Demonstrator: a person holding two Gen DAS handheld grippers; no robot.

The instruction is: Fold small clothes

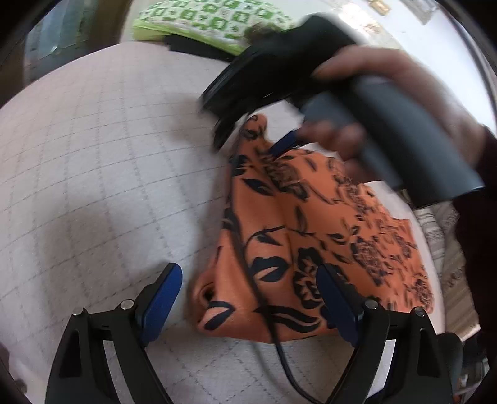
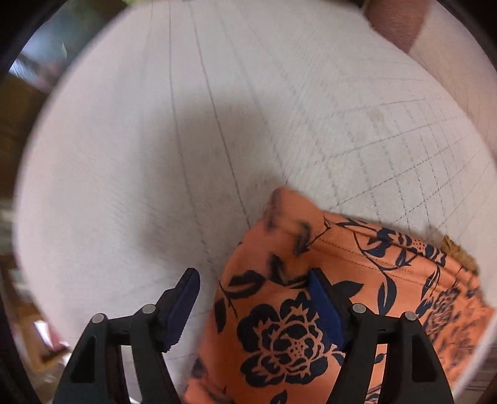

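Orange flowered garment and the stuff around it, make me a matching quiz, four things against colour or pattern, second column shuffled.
Things:
1. garment
2. bed cover
3. folded cloth at the far edge
4. pads on the left gripper fingers

Descriptions:
A. green and white print
B. blue
C. orange with dark flowers
D. white with a thin grid

Pairs: 1-C, 2-D, 3-A, 4-B

Work surface: pale quilted cover (image 1: 93, 161) w/ thin grey grid stitching, lit evenly by soft daylight. At far edge, a green-and-white patterned cushion (image 1: 214, 21). Bright white wall (image 1: 428, 40) beyond, upper right. Dim brownish furniture (image 2: 15, 130) at left margin, blurred.
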